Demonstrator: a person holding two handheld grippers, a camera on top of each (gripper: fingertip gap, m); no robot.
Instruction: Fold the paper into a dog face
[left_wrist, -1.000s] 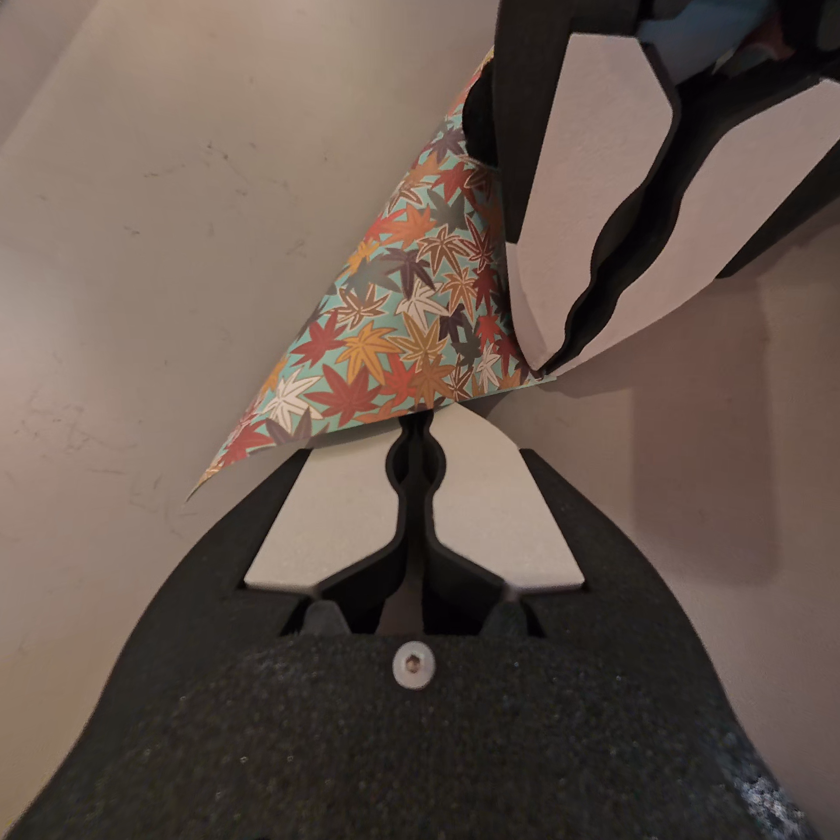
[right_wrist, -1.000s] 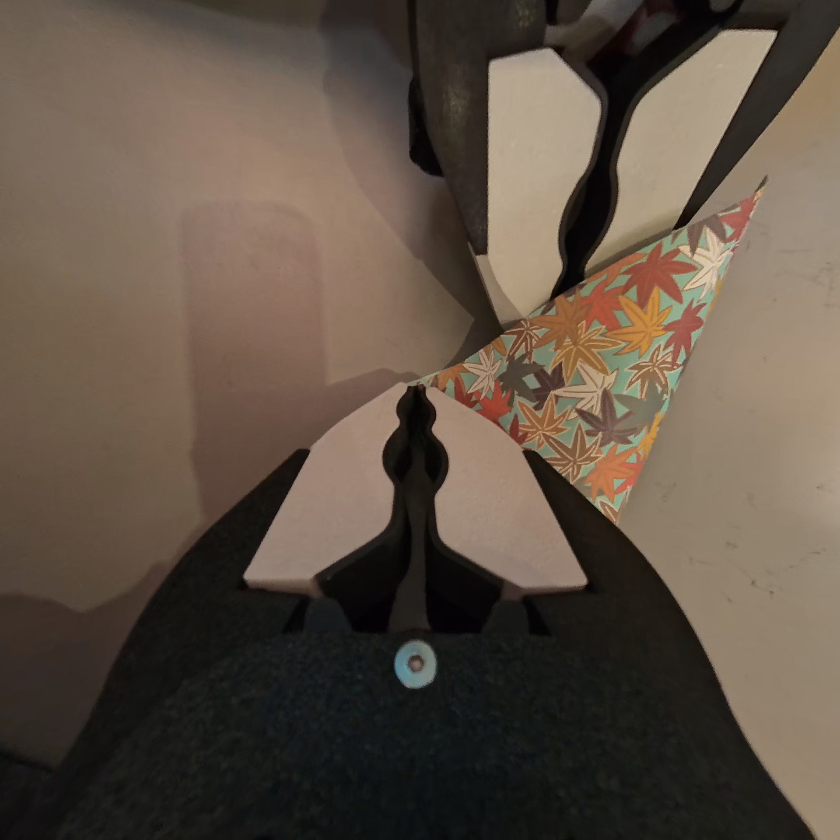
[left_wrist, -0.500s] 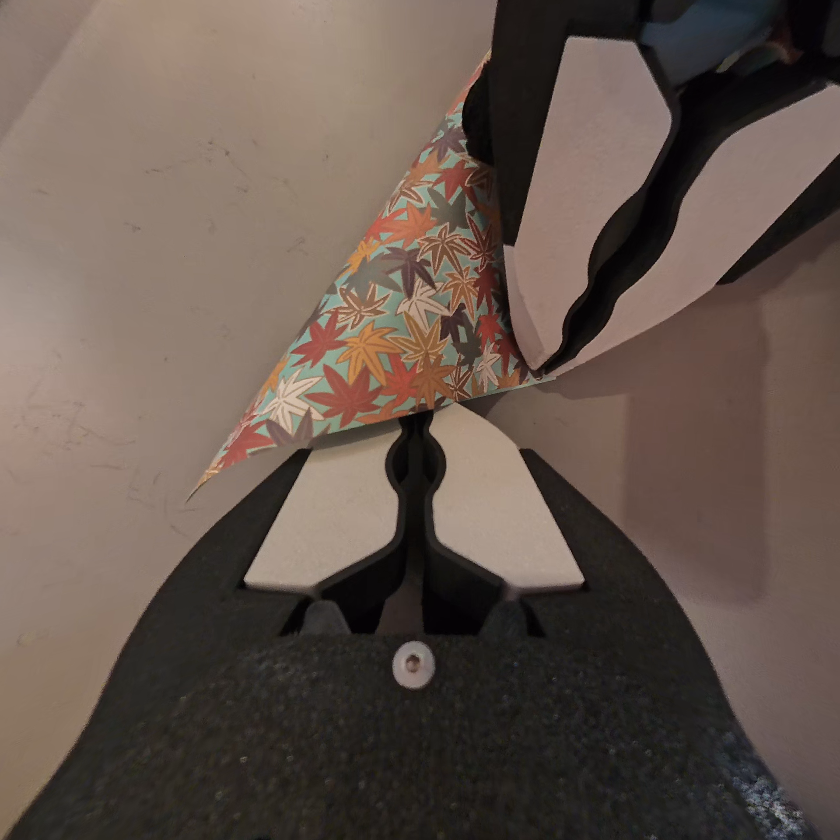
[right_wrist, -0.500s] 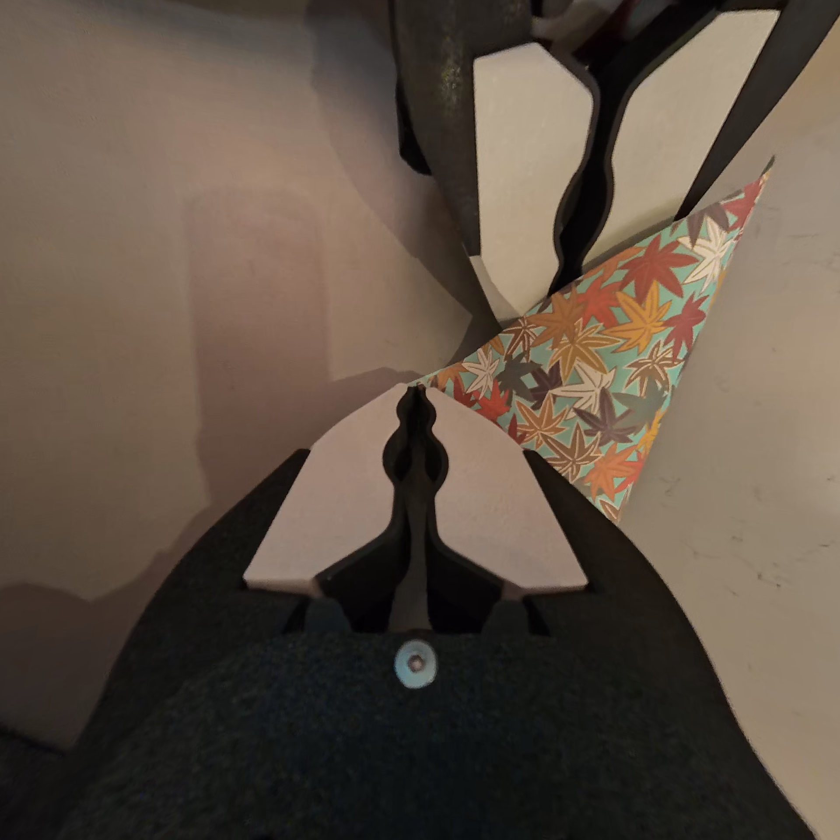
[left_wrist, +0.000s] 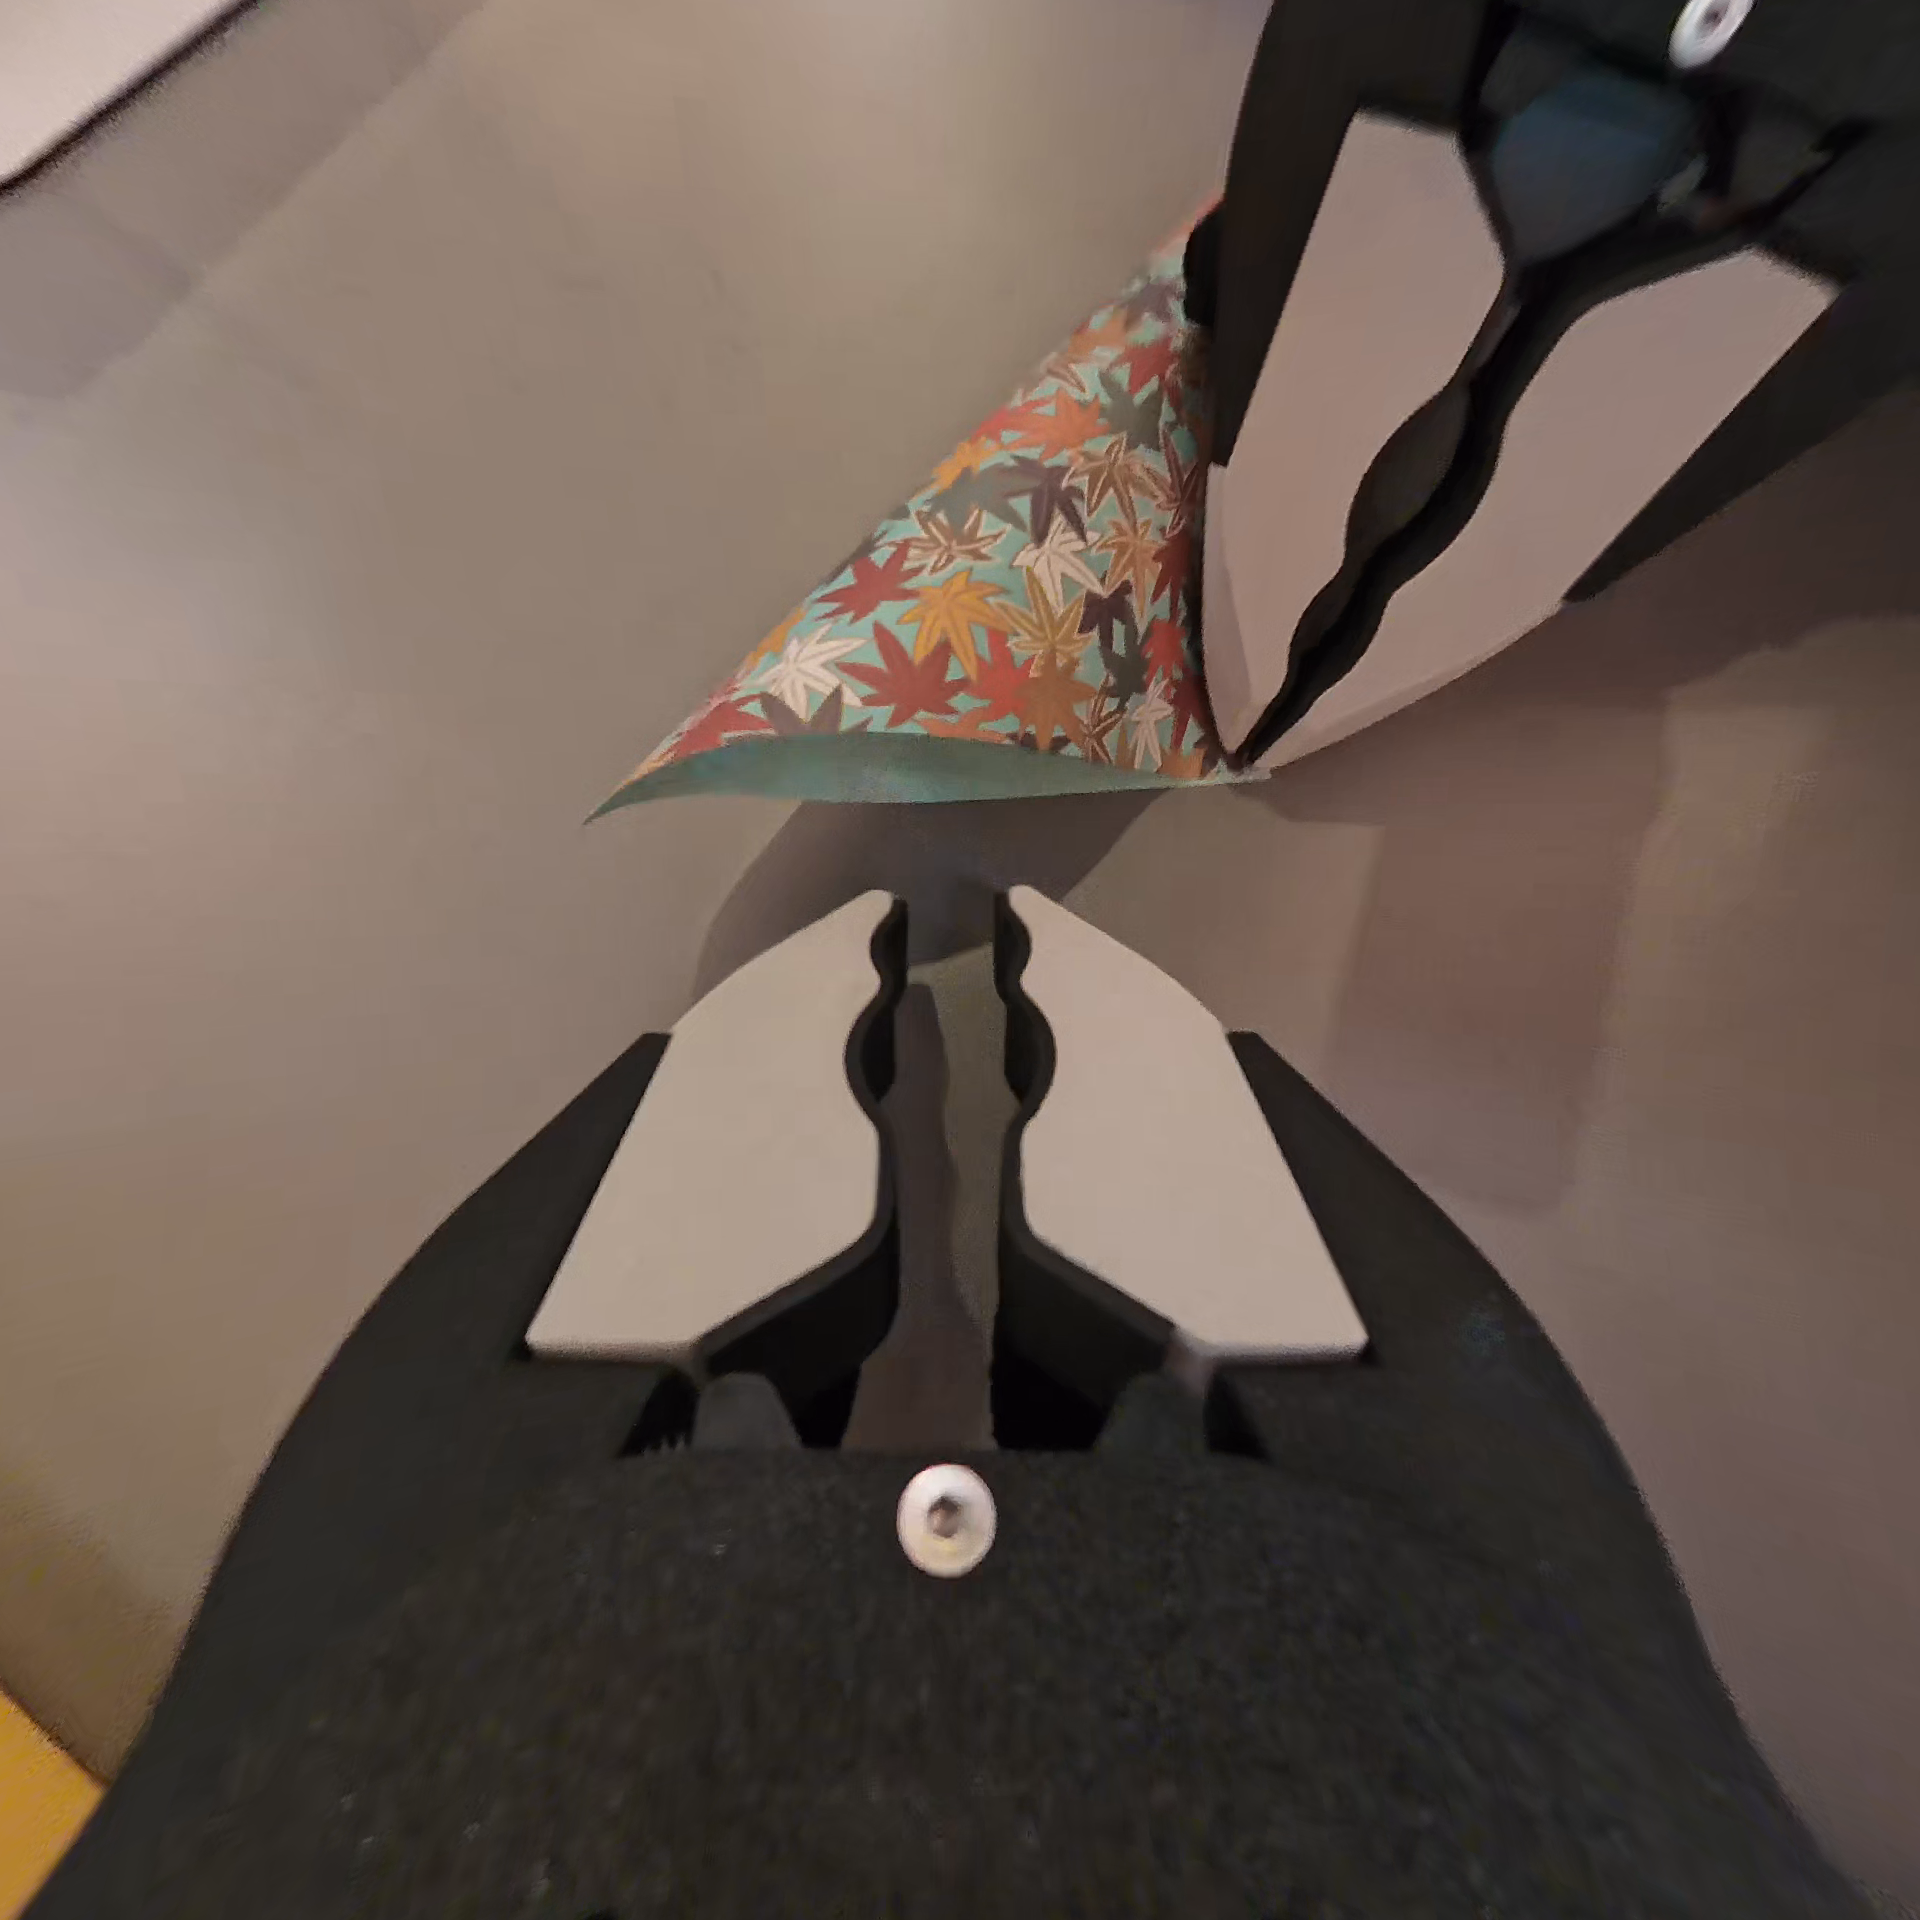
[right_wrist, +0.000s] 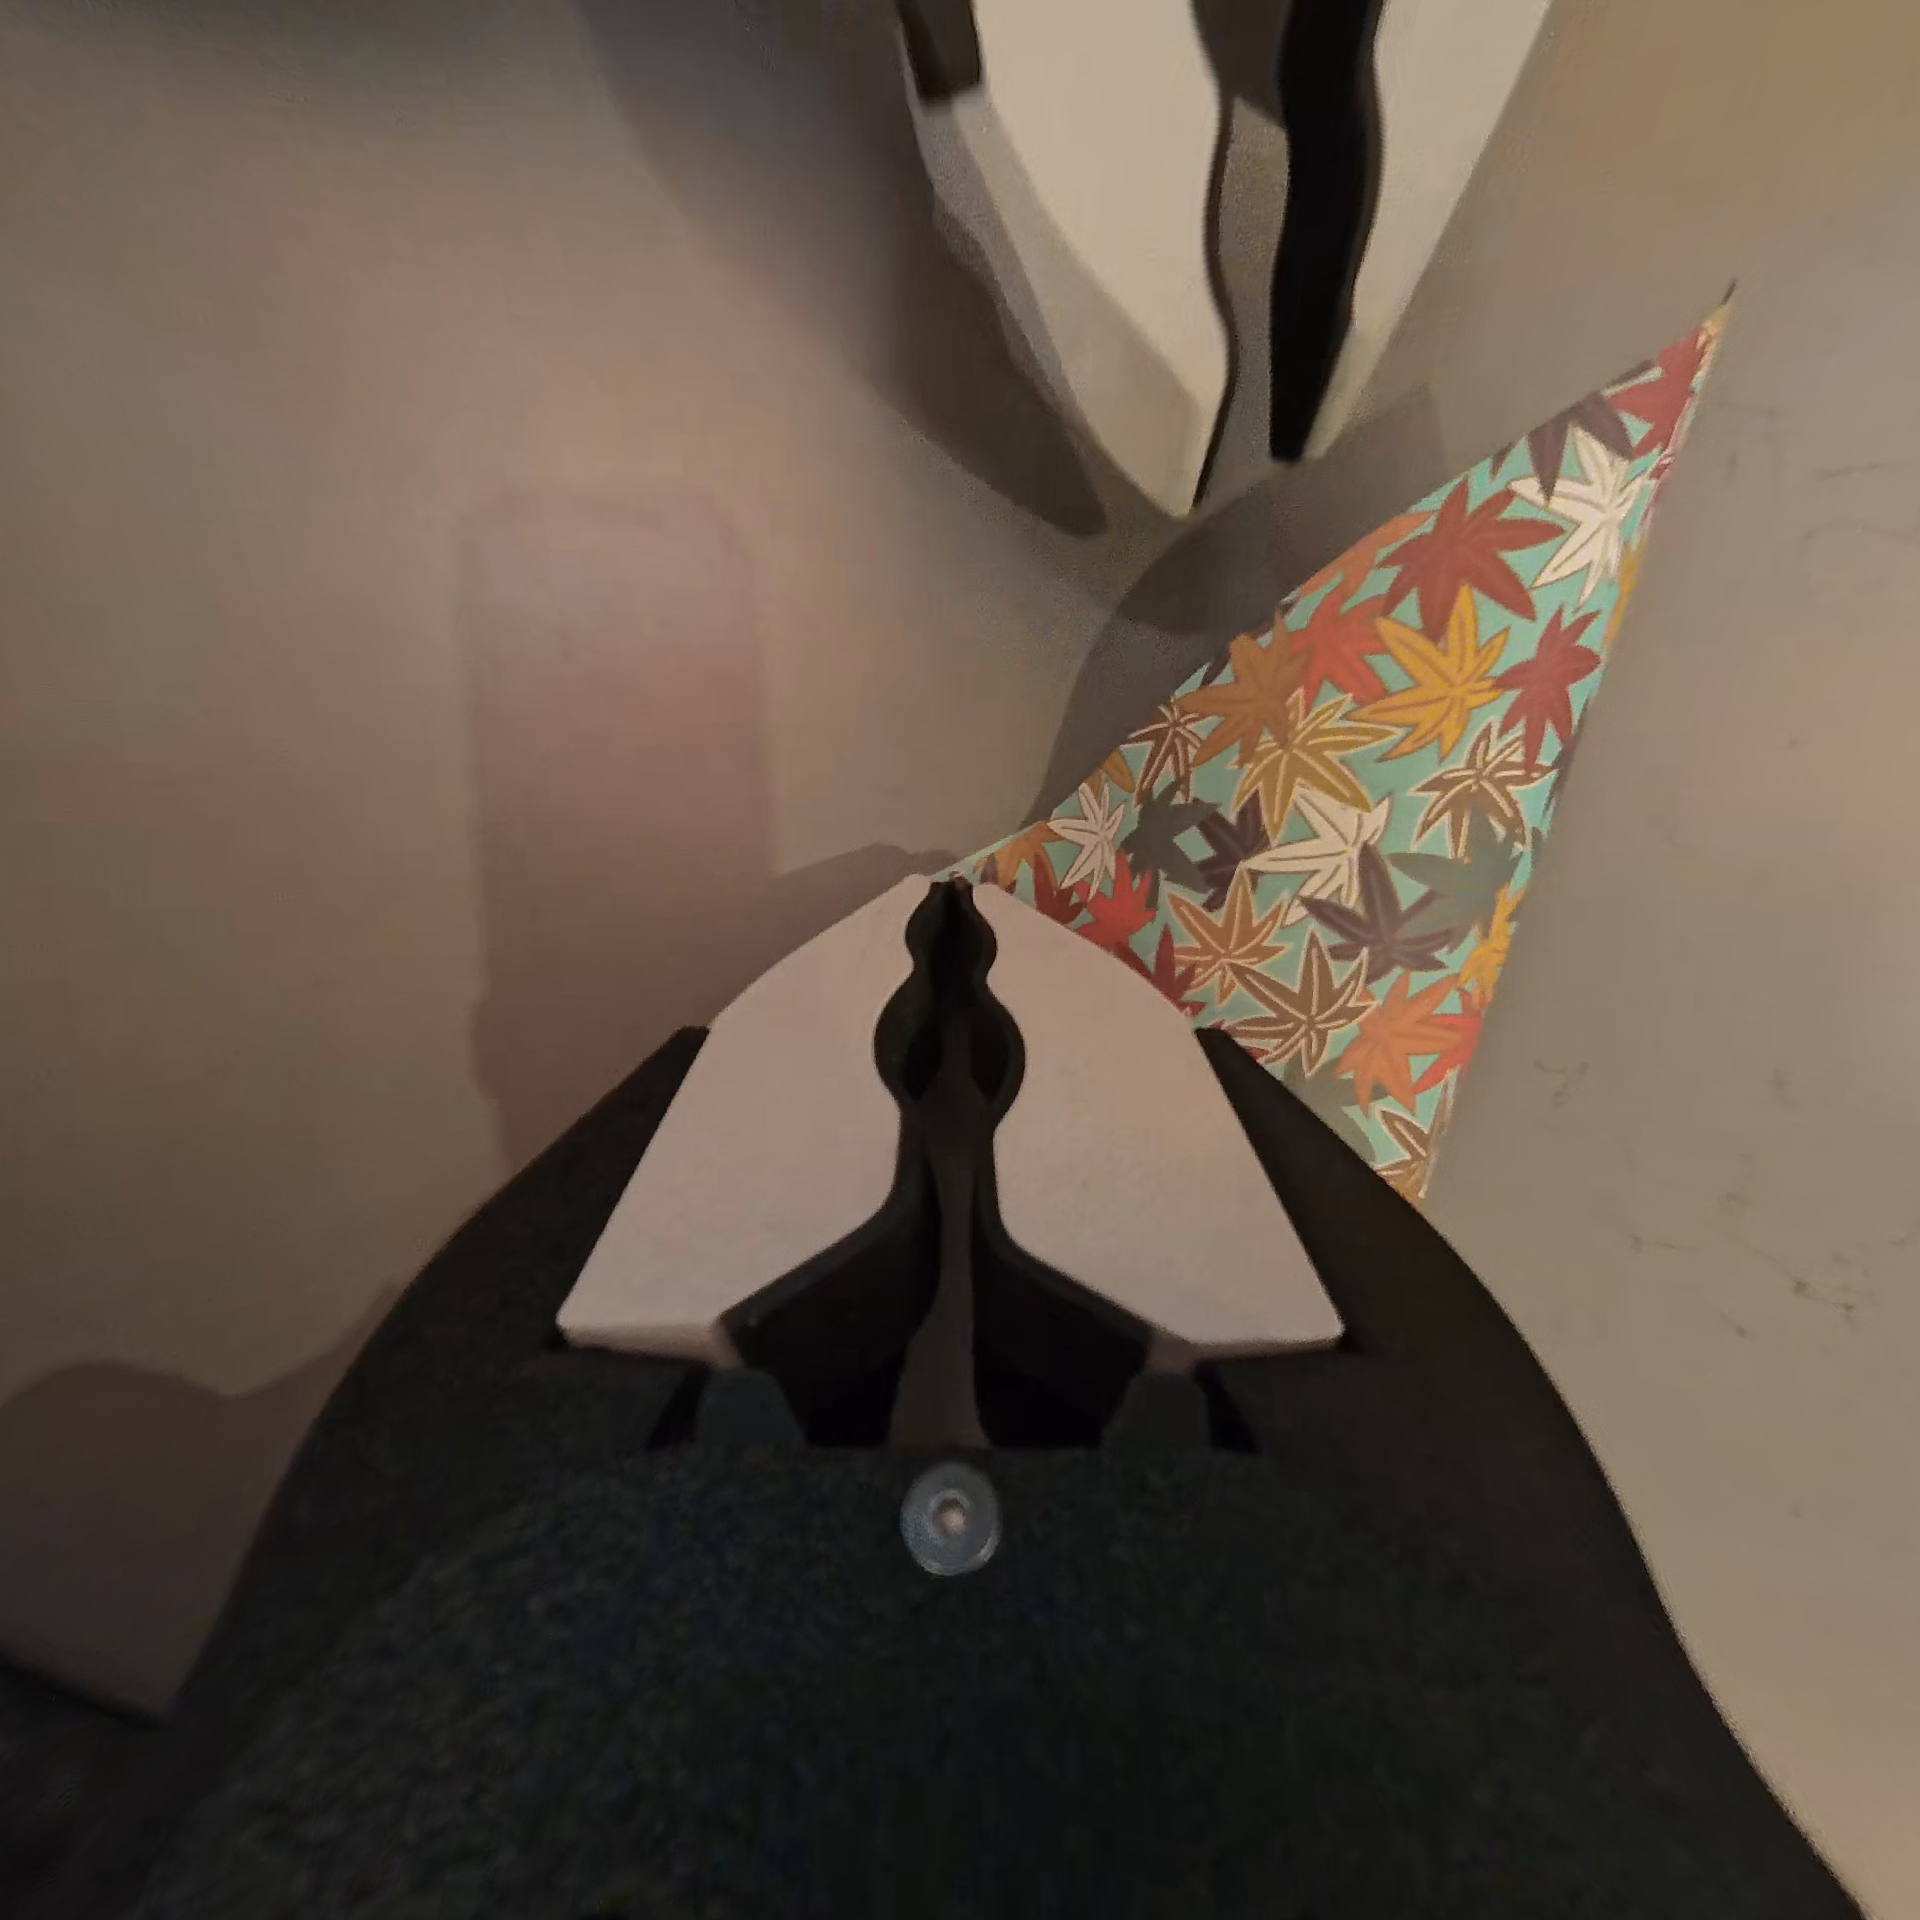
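Note:
The paper (left_wrist: 987, 623) is a folded triangle printed with coloured leaves on teal, over a beige table (left_wrist: 364, 675). My right gripper (right_wrist: 948, 883) is shut on one corner of the paper (right_wrist: 1351, 810); in the left wrist view it (left_wrist: 1247, 753) comes in from the upper right and holds that corner up, so the paper's teal underside shows along the near edge. My left gripper (left_wrist: 951, 904) is open by a small gap, empty, and a short way back from the paper. It also shows at the top of the right wrist view (right_wrist: 1247, 468), apart from the paper.
The table edge (left_wrist: 94, 135) runs across the far upper left of the left wrist view. A yellow patch (left_wrist: 31, 1787) shows at the lower left. Faint scuff marks (right_wrist: 1818, 1278) lie on the table to the right of the paper. The left gripper's tips are roughly 8 cm from the right gripper's.
My left gripper has let go of the paper, opened a little and pulled back. The right gripper keeps its hold on the corner, and the paper's near edge now hangs free.

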